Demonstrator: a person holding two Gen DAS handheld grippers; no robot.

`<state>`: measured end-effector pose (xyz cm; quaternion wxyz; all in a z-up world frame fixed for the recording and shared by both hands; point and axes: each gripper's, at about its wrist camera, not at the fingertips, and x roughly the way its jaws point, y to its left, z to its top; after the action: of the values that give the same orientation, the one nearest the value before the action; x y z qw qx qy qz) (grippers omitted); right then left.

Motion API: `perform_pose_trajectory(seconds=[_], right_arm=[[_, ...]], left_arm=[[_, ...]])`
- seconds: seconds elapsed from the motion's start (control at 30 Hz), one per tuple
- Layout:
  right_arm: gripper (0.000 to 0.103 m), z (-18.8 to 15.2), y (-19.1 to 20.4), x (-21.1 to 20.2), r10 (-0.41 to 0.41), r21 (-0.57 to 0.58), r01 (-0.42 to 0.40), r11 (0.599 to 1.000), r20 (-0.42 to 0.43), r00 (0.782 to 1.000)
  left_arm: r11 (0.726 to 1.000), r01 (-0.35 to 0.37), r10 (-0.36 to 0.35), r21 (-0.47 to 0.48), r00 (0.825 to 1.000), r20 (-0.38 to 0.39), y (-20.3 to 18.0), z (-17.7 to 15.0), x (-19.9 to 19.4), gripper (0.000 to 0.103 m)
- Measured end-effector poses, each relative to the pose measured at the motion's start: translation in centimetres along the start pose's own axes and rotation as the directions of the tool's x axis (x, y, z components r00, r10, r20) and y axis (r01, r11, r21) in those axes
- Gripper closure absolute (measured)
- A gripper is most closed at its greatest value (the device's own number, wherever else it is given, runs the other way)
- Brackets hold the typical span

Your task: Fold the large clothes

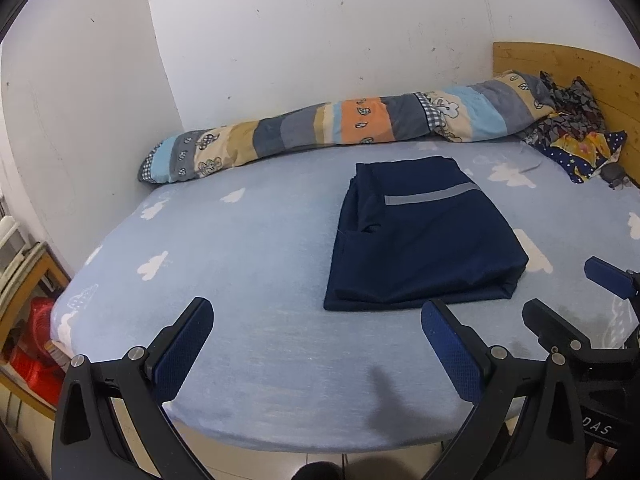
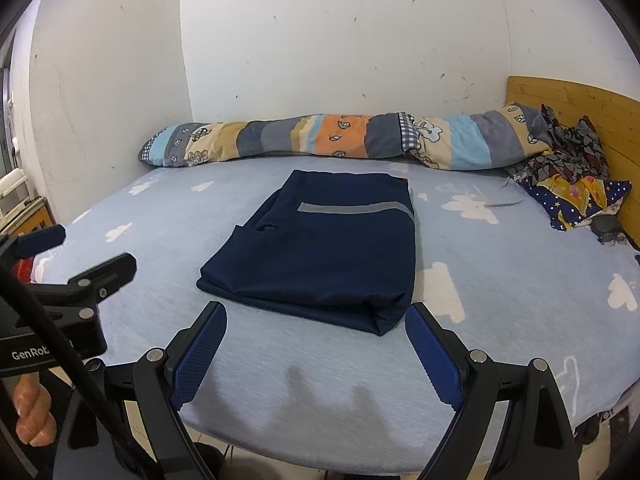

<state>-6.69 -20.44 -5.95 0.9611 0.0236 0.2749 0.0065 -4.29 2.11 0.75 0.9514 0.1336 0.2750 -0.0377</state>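
A dark navy garment [image 1: 420,236] with a grey reflective stripe lies folded into a flat rectangle in the middle of the light blue bed [image 1: 248,248]. The right wrist view shows the same folded garment [image 2: 320,248] straight ahead. My left gripper [image 1: 316,316] hangs open over the near part of the bed, to the left of the garment's near edge, holding nothing. My right gripper [image 2: 316,320] is open too, just short of the garment's near edge, with nothing between its blue pads. Each gripper shows in the other's view: the right gripper [image 1: 568,292], the left gripper [image 2: 84,248].
A rolled patchwork quilt [image 2: 340,140] lies along the white wall at the far side. Crumpled patterned cloths [image 2: 576,172] sit by the wooden headboard [image 2: 580,108] at right. A wooden shelf with a red object [image 1: 32,344] stands left of the bed. A hand [image 2: 32,412] holds the left gripper's handle.
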Motion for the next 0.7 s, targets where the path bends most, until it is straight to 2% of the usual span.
perform_pose_trajectory(seconds=[0.7], right_arm=[[0.009, -0.19, -0.55, 0.56, -0.011, -0.023, 0.01, 1.0, -0.024, 1.0]], left_arm=[[1.0, 0.01, -0.01, 0.011, 1.0, -0.01, -0.08, -0.11, 0.09, 0.0]])
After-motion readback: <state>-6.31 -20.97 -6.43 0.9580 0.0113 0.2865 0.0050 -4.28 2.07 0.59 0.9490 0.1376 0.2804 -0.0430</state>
